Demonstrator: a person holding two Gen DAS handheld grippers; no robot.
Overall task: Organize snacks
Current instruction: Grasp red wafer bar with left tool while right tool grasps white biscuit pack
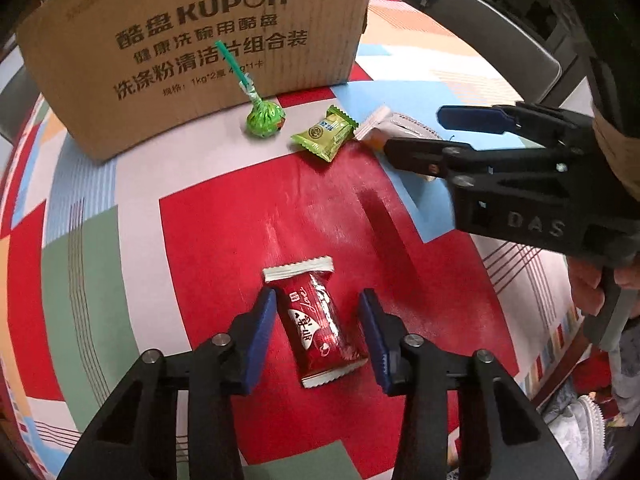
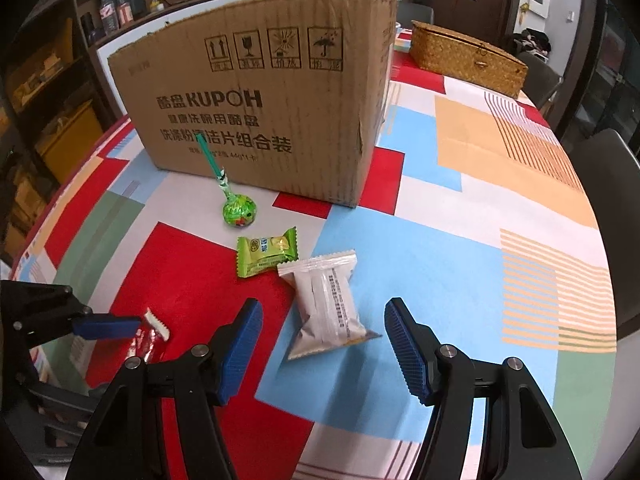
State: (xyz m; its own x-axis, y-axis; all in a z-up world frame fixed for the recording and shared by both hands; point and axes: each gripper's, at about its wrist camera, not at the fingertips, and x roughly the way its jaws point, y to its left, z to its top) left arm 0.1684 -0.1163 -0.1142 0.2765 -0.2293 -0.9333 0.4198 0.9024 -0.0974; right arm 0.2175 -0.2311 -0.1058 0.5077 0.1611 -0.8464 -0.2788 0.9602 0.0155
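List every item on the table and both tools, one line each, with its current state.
left tool: open, straddling the red snack.
right tool: open, straddling the white packet.
red snack: sealed, flat on the table.
white packet: sealed, flat on the table.
green packet: sealed, lying flat, untouched.
lollipop: wrapped, stick up toward the box.
cardboard box: upright; top not visible.
wicker basket: lid closed.

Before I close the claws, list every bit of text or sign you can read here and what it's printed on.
"KUPOH": cardboard box.
"酷盘", "洗涤粉清洁片组合装", "1kg*2": same box.
Four handling pictograms (arrows up, glass, umbrella): box top edge; captions beneath blurred.
"Love": red candy between the open left claw tips.
"DAS": right claw body.
Green candy, white packet: print too small.
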